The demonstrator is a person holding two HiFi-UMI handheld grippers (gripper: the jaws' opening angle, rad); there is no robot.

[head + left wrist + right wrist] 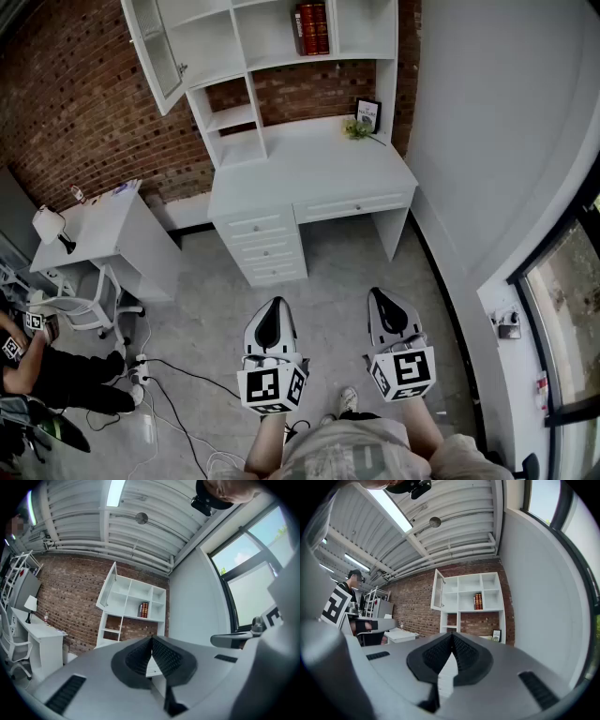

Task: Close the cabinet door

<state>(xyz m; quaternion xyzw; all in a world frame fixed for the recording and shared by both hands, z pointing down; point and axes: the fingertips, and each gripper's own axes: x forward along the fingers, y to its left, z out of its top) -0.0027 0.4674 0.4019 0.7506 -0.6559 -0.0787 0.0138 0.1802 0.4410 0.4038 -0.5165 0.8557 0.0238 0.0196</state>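
Cabinet door [155, 47] is seen swung open at the upper left of the white hutch [281, 42], which is set on a white desk [319, 164] against the brick wall [84, 103]. The door is attached at the hutch's left side and is angled outward, away from the shelves. 2 grippers are held low over the grey floor [328, 272], well apart from the desk and the door, and both are pointed toward the furniture. The left gripper [273, 304] is clenched, its jaws pressed together with nothing between them. The right gripper [380, 294] is likewise clenched and empty. Red books [312, 28] are stood on an upper shelf. A framed picture [367, 112] and a small plant [356, 129] just beside it are set at the desk's back right. A smaller white table [94, 225] is placed to the left, and a person [47, 375] in dark clothing is seen at the left edge.
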